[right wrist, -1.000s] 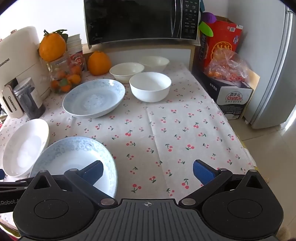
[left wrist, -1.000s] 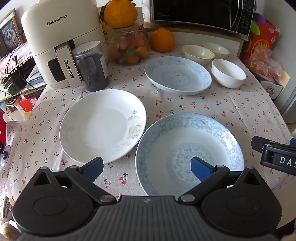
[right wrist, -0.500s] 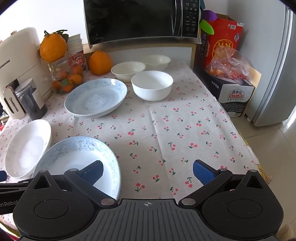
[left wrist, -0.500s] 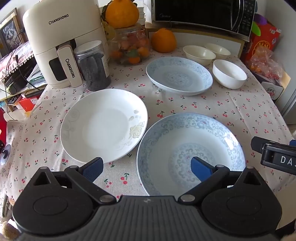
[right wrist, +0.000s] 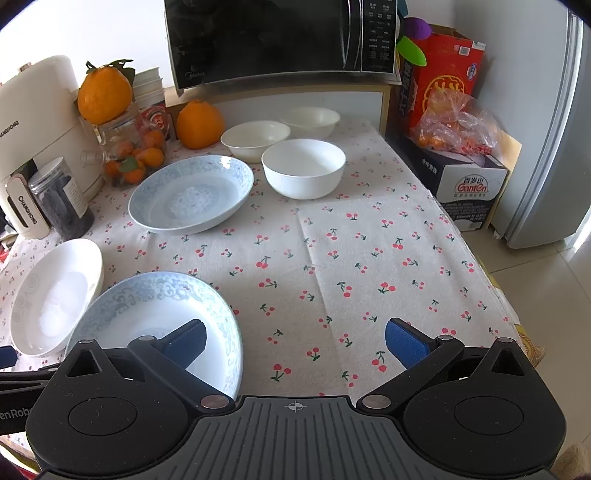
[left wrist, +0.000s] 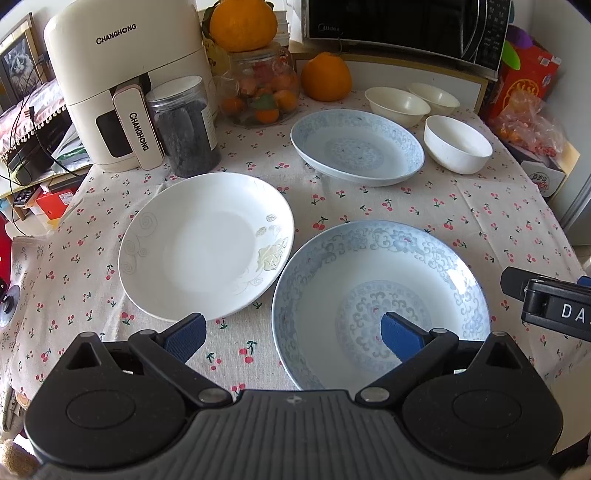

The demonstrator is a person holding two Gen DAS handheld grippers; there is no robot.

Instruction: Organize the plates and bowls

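Hovering over the near edge of the tabletop, both tongs are spread wide and grasp nothing. The left tongs hang above the near blue-patterned plate, one blue pad over its bowl and the other over the cloth beside it. The right tongs hang just right of that same plate, with one pad over its rim.

Taking this near plate as the landmark: the white plate lies just to its left, rims almost touching. A second blue-patterned plate sits beyond it, well apart. Right of that far plate stands a white bowl, and behind the bowl two cream bowls sit side by side near the microwave.
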